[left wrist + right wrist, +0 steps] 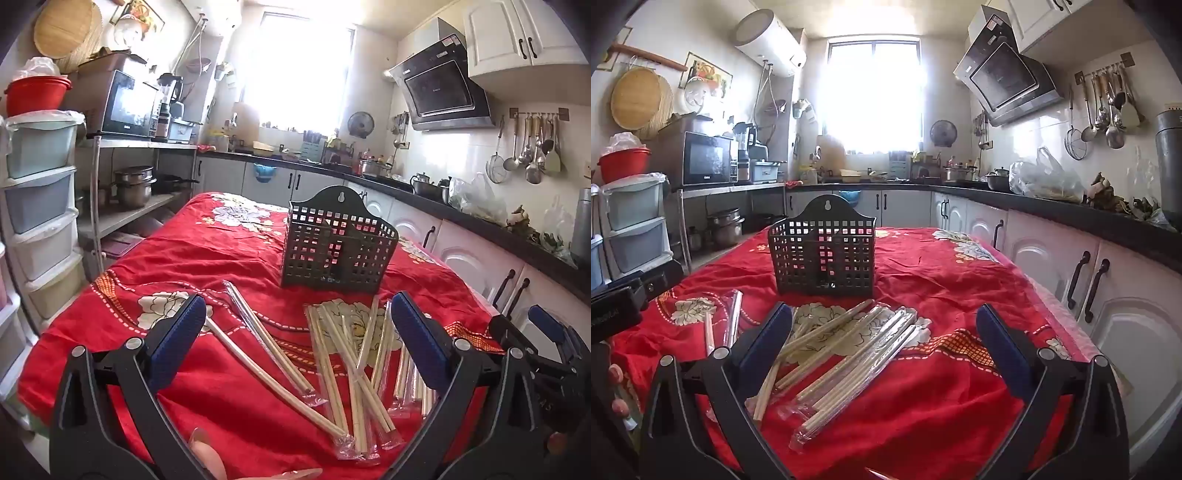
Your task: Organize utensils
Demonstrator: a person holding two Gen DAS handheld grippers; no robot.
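A dark perforated utensil basket (338,247) stands upright on the red floral tablecloth (207,251); it also shows in the right wrist view (823,254). Several pairs of wooden chopsticks in clear wrappers (351,365) lie in a loose pile in front of it, and two more wrapped pairs (266,347) lie apart to the left. The pile (846,354) shows in the right wrist view too. My left gripper (299,339) is open and empty, hovering above the chopsticks. My right gripper (882,339) is open and empty, above the pile's right side.
White cabinets under a dark countertop (1071,214) run along the table's right edge. Plastic drawers (40,206) and a metal shelf with pots (133,184) stand left. The right gripper's body (546,343) shows at the right of the left wrist view.
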